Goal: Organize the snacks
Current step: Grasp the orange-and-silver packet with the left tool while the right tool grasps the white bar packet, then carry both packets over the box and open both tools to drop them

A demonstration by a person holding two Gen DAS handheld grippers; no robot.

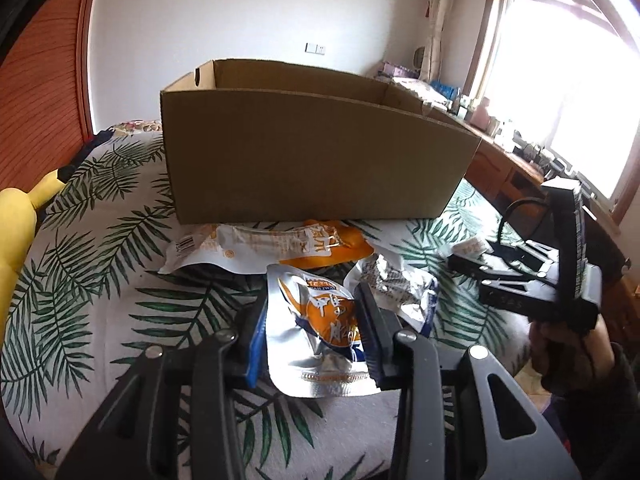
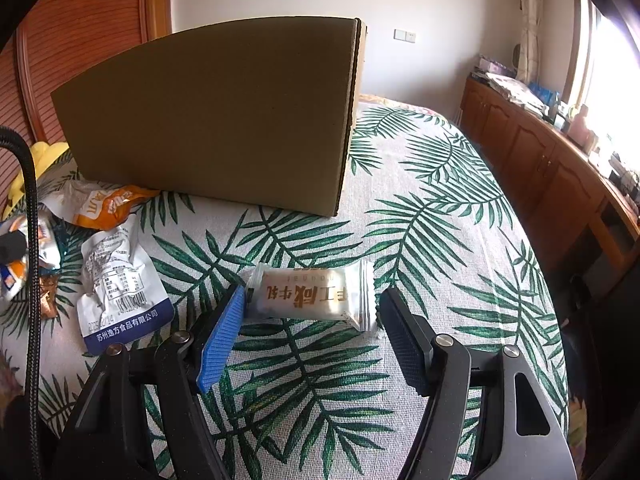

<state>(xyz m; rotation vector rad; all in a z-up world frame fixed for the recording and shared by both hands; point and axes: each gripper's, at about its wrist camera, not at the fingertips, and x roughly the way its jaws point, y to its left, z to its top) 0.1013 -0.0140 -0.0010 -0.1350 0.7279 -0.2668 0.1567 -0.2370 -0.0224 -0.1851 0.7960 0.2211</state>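
An open brown cardboard box [image 1: 312, 152] stands on a leaf-print bedspread [image 1: 100, 280]; it also shows in the right wrist view [image 2: 216, 120]. My left gripper [image 1: 316, 332] is shut on a silver and orange snack pouch [image 1: 320, 328], held just above the bed. A white and orange snack bag [image 1: 272, 244] and a silver pouch [image 1: 400, 288] lie in front of the box. My right gripper [image 2: 312, 320] is open, its fingers on either side of a small white nougat packet [image 2: 312, 294] lying on the bedspread [image 2: 420, 220].
The right gripper's body [image 1: 540, 280] shows at the right of the left wrist view. A yellow plush toy [image 1: 16, 232] lies at the left. A silver and blue pouch [image 2: 120, 292] lies left of the right gripper. A wooden cabinet [image 2: 540, 168] runs along the window wall.
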